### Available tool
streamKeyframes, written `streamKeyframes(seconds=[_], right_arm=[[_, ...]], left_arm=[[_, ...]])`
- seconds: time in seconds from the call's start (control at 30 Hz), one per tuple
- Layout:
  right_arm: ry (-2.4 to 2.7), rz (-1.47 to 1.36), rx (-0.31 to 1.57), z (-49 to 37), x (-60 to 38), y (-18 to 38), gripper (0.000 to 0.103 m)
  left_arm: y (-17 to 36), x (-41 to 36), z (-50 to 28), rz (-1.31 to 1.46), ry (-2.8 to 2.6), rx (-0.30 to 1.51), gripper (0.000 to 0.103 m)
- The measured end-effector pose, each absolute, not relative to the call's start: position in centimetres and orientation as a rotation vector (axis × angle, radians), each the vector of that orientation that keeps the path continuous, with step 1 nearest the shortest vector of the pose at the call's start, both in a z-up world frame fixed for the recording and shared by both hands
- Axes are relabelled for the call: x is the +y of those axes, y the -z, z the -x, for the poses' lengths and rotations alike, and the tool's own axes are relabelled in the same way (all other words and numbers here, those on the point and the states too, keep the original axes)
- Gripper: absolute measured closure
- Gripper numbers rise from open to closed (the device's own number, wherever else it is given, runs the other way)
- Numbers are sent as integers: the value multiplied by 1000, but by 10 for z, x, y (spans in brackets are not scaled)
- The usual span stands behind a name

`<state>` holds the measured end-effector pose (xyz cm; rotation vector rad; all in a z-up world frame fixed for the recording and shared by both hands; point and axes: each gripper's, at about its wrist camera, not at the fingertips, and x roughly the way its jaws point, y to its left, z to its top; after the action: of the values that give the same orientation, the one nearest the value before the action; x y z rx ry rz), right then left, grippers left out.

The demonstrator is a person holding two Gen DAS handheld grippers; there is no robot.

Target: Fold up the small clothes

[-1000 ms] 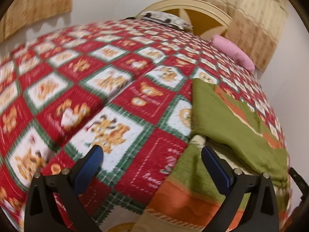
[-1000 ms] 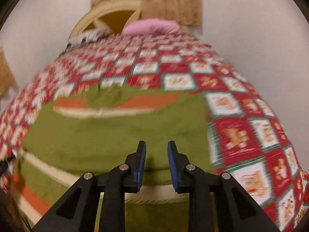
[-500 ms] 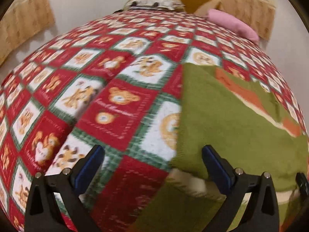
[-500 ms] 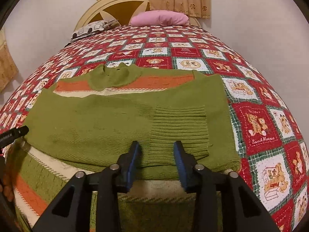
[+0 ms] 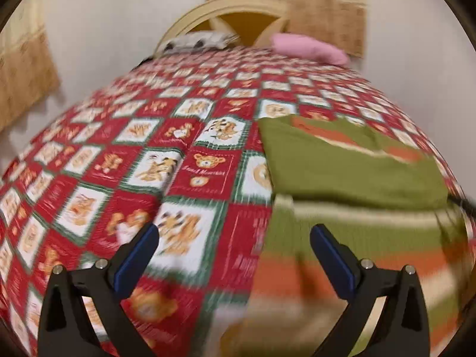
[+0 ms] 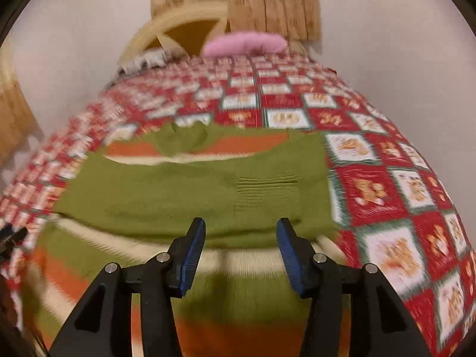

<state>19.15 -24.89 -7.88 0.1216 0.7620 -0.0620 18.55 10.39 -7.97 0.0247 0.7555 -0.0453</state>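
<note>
Green sweater (image 6: 184, 196) on the quilt (image 5: 184, 166), both grippers spread and empty.
It lies ahead of the right gripper (image 6: 241, 253), sleeves folded across (views blurred), and right of the left gripper (image 5: 233, 255), whose right finger overlaps its striped hem.

The sweater (image 6: 190, 196) is matt knitted cloth, olive green with orange and cream stripes, its cuff (image 6: 267, 190) ribbed; the bedspread (image 5: 184, 166) looks like soft printed cloth, matt; the pillow (image 6: 245, 44) is pink cloth; the headboard (image 5: 235, 9) appears smooth, cream-painted; each gripper (image 6: 241, 253) (image 5: 235, 255) is matt black plastic with ridged blue pads (image 6: 193, 253) and shiny metal screws (image 6: 163, 257).
</note>
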Motion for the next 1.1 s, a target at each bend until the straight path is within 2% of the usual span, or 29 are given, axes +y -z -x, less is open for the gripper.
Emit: streamKeyframes(seconds=[0.33, 0.63, 0.93, 0.97, 1.03, 1.1], right_arm=[[100, -56, 748, -31, -278, 44, 52], [78, -119, 908, 37, -279, 95, 52], [55, -125, 951, 74, -272, 117, 52], [47, -120, 953, 77, -269, 118, 52], [24, -114, 954, 80, -264, 118, 52], [1, -98, 960, 83, -259, 118, 52]], left_arm=[[95, 142, -102, -3, 209, 813, 0], [116, 141, -56, 122, 301, 887, 3], [124, 144, -11, 116, 323, 926, 7], [124, 144, -10, 121, 326, 929, 11], [125, 143, -9, 151, 355, 957, 25], [125, 139, -7, 162, 389, 978, 43]])
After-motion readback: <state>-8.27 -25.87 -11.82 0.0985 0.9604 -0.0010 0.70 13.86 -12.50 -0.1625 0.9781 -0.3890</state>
